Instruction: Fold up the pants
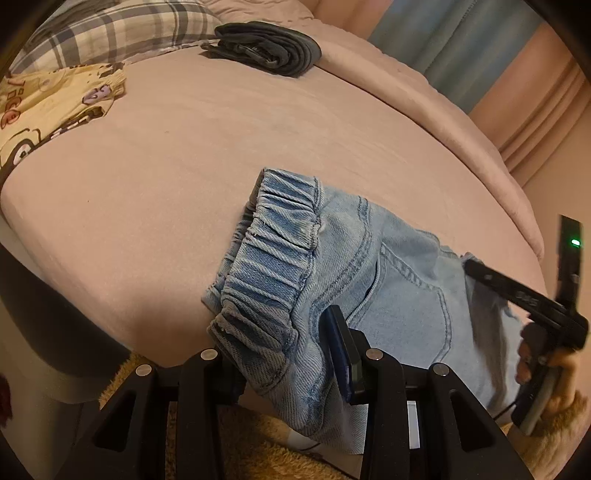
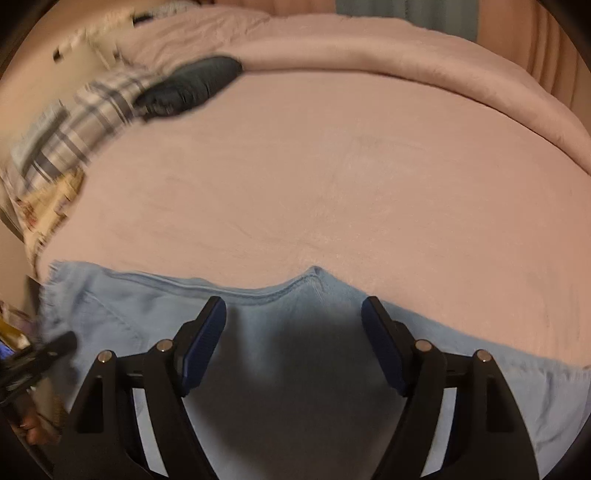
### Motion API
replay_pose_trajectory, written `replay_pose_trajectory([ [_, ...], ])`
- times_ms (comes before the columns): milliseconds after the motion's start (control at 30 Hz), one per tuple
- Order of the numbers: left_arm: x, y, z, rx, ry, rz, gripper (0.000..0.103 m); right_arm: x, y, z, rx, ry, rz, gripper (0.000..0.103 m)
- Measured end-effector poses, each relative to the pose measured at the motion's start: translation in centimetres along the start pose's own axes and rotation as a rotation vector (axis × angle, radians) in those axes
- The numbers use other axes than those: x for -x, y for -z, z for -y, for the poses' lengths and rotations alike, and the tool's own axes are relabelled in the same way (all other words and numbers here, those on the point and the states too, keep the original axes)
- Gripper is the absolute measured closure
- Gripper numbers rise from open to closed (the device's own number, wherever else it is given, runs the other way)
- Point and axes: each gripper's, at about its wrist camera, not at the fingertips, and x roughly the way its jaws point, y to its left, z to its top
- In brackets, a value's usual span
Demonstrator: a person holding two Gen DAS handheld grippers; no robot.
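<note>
Light blue denim pants (image 1: 402, 280) lie along the near edge of the pink bed (image 1: 221, 147), with the gathered elastic waistband (image 1: 266, 258) to the left. My left gripper (image 1: 284, 339) is shut on the waistband's near corner. The denim covers its left finger, and the blue pad (image 1: 341, 343) of the right one shows. In the right wrist view my right gripper (image 2: 295, 332) stands open just above the pants (image 2: 280, 325), near the crotch seam (image 2: 314, 277), with nothing pressed between its pads. A hand holds it at the right of the left wrist view, right gripper (image 1: 532, 299).
A folded dark garment (image 1: 266, 48) lies at the far side, beside a plaid pillow (image 1: 110, 29) and a yellow cartoon-print cloth (image 1: 48, 107). A bunched pink blanket (image 1: 443, 110) runs along the far right edge. A tan shaggy rug (image 1: 258, 443) lies below the bed's near edge.
</note>
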Motion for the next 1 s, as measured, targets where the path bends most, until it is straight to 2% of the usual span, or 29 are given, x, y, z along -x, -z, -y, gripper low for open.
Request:
replay_pose_trajectory([
  [33, 0.0, 0.0, 0.0, -0.002, -0.001, 0.001, 0.066, -0.8, -0.1, -0.3, 0.011, -0.011, -0.02, 0.041],
  [100, 0.1, 0.0, 0.2, -0.01, -0.006, 0.007, 0.066, -1.8, 0.3, -0.4, 0.032, -0.033, -0.041, 0.053],
  [167, 0.3, 0.0, 0.4, -0.012, -0.008, 0.02, 0.068, -1.2, 0.3, -0.5, 0.072, -0.009, -0.009, 0.082],
  [200, 0.5, 0.1, 0.4, -0.004, 0.0, 0.035, 0.07, -1.0, 0.3, -0.6, 0.068, -0.005, -0.002, 0.09],
  [300, 2.1, 0.1, 0.9, -0.018, 0.029, 0.093, 0.079, 0.2, -0.6, -0.4, 0.034, -0.015, 0.044, 0.092],
  [400, 3.8, -0.3, 1.6, -0.04, 0.053, 0.147, 0.079, 2.4, -1.1, -0.8, 0.037, -0.002, 0.142, 0.093],
  [500, 3.0, -0.8, 1.8, -0.065, 0.012, 0.136, 0.079, 2.9, -1.8, -0.6, 0.003, 0.01, 0.175, 0.093],
  [600, -0.3, -0.5, 0.2, -0.022, -0.006, 0.044, 0.079, 0.3, -2.4, 0.0, -0.052, 0.009, 0.122, 0.093],
  [633, -0.8, -0.3, -0.2, -0.02, -0.006, 0.043, 0.075, -0.7, -2.5, -0.1, -0.054, 0.021, 0.101, 0.093],
  [700, -0.4, 0.0, -0.3, -0.038, 0.008, 0.055, 0.075, -3.0, -2.0, 0.0, -0.057, 0.042, 0.057, 0.092],
  [867, -0.3, 0.2, -0.5, -0.028, 0.015, 0.02, 0.074, -3.2, -1.8, -0.3, -0.032, 0.09, 0.068, 0.09],
  [1000, 0.2, 0.2, -0.3, -0.026, 0.004, 0.013, 0.074, -3.0, -1.7, 0.3, -0.039, 0.07, 0.067, 0.09],
])
